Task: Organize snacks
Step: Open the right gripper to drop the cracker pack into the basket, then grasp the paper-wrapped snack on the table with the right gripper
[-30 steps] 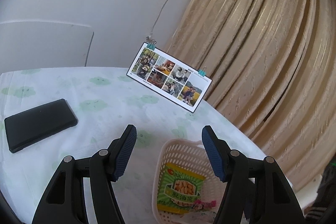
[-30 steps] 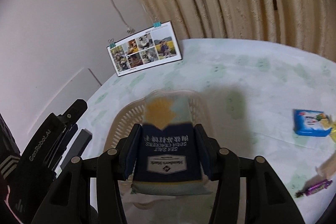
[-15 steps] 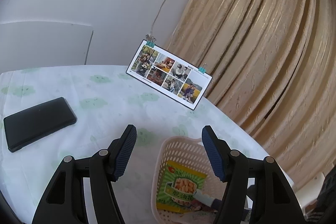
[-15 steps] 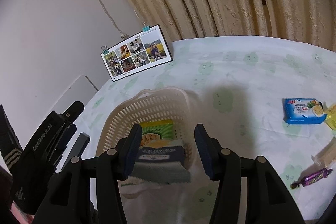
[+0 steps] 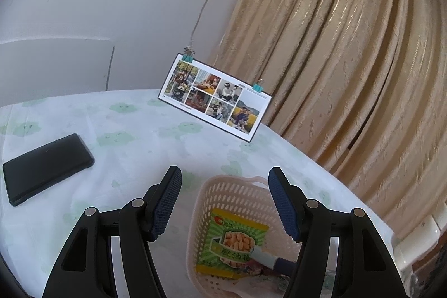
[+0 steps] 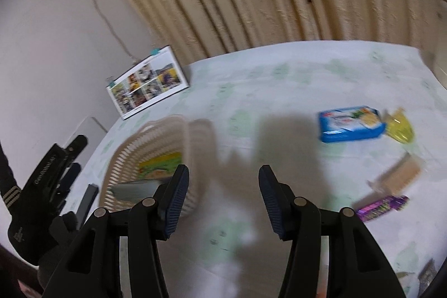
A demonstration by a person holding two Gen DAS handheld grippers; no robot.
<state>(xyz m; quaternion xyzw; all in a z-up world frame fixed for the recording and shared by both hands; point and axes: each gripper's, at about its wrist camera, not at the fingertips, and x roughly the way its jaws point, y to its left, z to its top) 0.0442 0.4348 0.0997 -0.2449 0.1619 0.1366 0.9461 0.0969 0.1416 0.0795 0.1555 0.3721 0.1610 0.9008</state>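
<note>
Table spreads wide ahead of both grippers. The basket sits just below and ahead of the left gripper, fingers spread and empty; inside lies a green-and-yellow peanut packet with a dark-ended packet overlapping its near corner. The right gripper is spread wide too, nothing between the pads, basket off to its left. Judging by that, it's between deliveries. Ahead to its right wait the blue biscuit pack, a yellow wrapper touching it, a tan wafer, a purple candy. Next: swing right, straddle one, close.
</note>
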